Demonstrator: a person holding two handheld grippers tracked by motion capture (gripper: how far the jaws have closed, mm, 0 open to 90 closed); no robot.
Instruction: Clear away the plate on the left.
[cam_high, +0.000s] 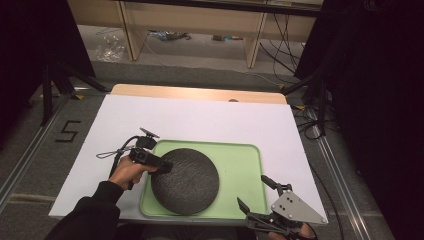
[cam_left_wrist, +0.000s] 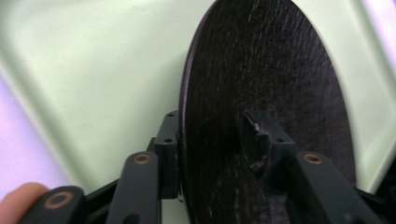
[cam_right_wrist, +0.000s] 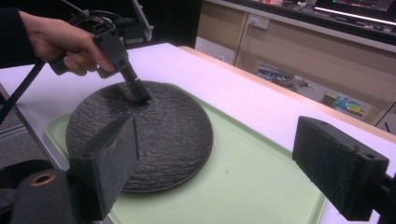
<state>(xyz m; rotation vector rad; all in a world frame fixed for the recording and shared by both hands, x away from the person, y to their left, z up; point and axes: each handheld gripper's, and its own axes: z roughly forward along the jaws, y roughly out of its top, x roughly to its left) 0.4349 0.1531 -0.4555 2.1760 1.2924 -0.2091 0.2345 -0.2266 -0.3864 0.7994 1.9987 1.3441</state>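
Clearly — round, dark, rough-textured plate (cam_high: 185, 181).

High view looks down from near side; gripper views sit close, low; all share black plate (cam_high: 185, 181), green tray (cam_high: 245, 165).

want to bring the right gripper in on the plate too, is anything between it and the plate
Nothing visible does. The right gripper sits with open jaws off the tray's near right corner, and only bare green tray lies between it and the black plate. The left gripper straddles the plate's far left rim, away from that path.
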